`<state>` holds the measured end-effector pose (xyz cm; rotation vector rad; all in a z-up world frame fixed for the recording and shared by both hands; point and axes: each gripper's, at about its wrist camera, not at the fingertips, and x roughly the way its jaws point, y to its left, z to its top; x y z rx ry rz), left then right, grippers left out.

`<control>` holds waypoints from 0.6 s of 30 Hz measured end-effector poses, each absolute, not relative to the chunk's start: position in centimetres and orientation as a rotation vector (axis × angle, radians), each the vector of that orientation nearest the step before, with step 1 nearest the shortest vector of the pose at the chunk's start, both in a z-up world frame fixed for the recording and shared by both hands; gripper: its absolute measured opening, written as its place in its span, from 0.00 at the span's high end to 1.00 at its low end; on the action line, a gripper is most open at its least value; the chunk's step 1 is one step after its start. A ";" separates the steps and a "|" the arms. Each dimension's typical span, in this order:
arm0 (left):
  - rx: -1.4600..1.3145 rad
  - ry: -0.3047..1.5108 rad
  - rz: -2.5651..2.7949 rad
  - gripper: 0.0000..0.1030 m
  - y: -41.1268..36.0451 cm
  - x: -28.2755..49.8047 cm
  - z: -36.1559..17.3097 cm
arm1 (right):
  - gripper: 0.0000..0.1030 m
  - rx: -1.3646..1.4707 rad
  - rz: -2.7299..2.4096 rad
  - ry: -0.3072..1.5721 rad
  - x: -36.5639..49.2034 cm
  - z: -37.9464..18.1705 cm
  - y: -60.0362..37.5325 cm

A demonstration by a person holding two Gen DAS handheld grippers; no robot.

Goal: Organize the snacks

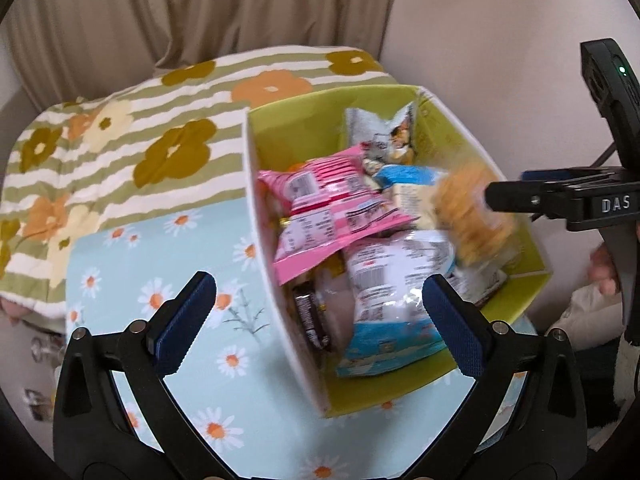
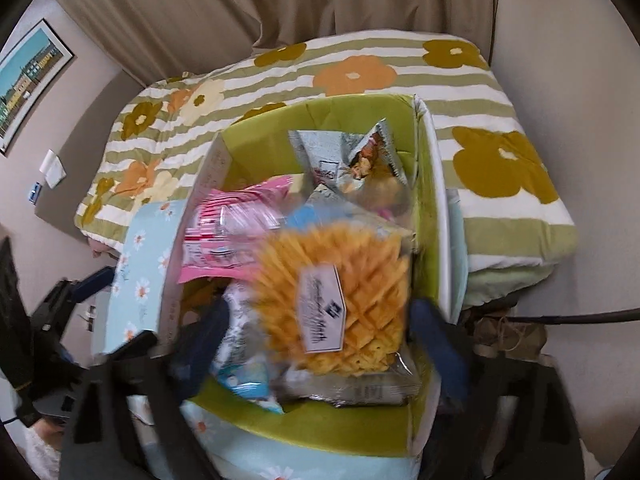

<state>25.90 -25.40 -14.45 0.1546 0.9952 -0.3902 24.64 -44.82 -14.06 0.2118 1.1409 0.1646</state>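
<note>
Left wrist view, left gripper (image 1: 320,312) fingers spread wide and empty above green box (image 1: 516,300) of snack packets on daisy cloth (image 1: 160,264), right wrist view, right gripper (image 2: 316,344) fingers apart, blurred yellow crisps bag (image 2: 340,292) between them over the box, contact unclear.

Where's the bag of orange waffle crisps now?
The crisps bag lies in the green box, atop the other packets, between the right tool's open jaws.
</note>
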 end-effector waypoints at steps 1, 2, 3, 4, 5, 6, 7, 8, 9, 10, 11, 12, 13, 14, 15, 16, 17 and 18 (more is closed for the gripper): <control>0.157 0.998 -0.378 0.01 -25.1 25.9 -14.4 | 0.01 0.207 0.154 1.132 24.6 -14.2 -44.9; 0.155 1.001 -0.374 0.00 -24.9 25.8 -14.4 | 0.01 0.209 0.138 1.118 24.4 -14.3 -45.2; 0.151 1.004 -0.369 0.01 -24.6 25.8 -14.4 | 0.01 0.215 0.132 1.110 24.4 -14.3 -45.4; 0.145 1.007 -0.364 0.01 -24.3 25.8 -14.4 | 0.01 0.222 0.127 1.104 24.3 -14.4 -45.5; 0.137 1.011 -0.358 0.01 -23.9 25.7 -14.5 | 0.01 0.236 0.119 1.091 24.1 -14.4 -45.7; 0.130 1.013 -0.357 0.01 -23.7 25.7 -14.5 | 0.01 0.244 0.117 1.084 24.1 -14.2 -45.8; 0.120 1.014 -0.353 0.01 -23.4 25.6 -14.4 | 0.01 0.248 0.116 1.076 23.9 -14.1 -45.7; 0.108 1.011 -0.344 0.01 -22.9 25.4 -14.3 | 0.01 0.244 0.114 1.069 23.7 -13.8 -45.4; 0.099 1.007 -0.341 0.01 -22.5 25.1 -14.2 | 0.01 0.238 0.111 1.062 23.6 -13.5 -45.0; 0.091 1.002 -0.340 0.01 -22.2 25.0 -14.0 | 0.01 0.231 0.110 1.057 23.3 -13.2 -44.6; 0.080 0.993 -0.339 0.01 -21.6 24.7 -13.7 | 0.01 0.226 0.112 1.052 23.1 -12.8 -44.2; 0.075 0.986 -0.338 0.01 -21.4 24.5 -13.5 | 0.01 0.221 0.113 1.044 22.8 -12.4 -43.8; 0.072 0.980 -0.337 0.01 -21.0 24.3 -13.2 | 0.01 0.217 0.110 1.035 22.6 -12.1 -43.4; 0.071 0.969 -0.337 0.01 -20.6 24.1 -12.8 | 0.01 0.212 0.107 1.024 22.1 -11.6 -43.0; 0.071 0.956 -0.337 0.01 -20.1 23.8 -12.3 | 0.01 0.209 0.103 1.011 21.6 -11.1 -42.5; 0.071 0.945 -0.338 0.01 -19.6 23.5 -11.9 | 0.01 0.206 0.097 0.997 21.0 -10.4 -41.9; 0.072 0.933 -0.338 0.01 -19.0 23.1 -11.3 | 0.01 0.204 0.093 0.981 20.3 -9.7 -41.3; 0.071 0.918 -0.336 0.01 -18.2 22.6 -10.6 | 0.01 0.202 0.090 0.967 19.7 -9.3 -40.7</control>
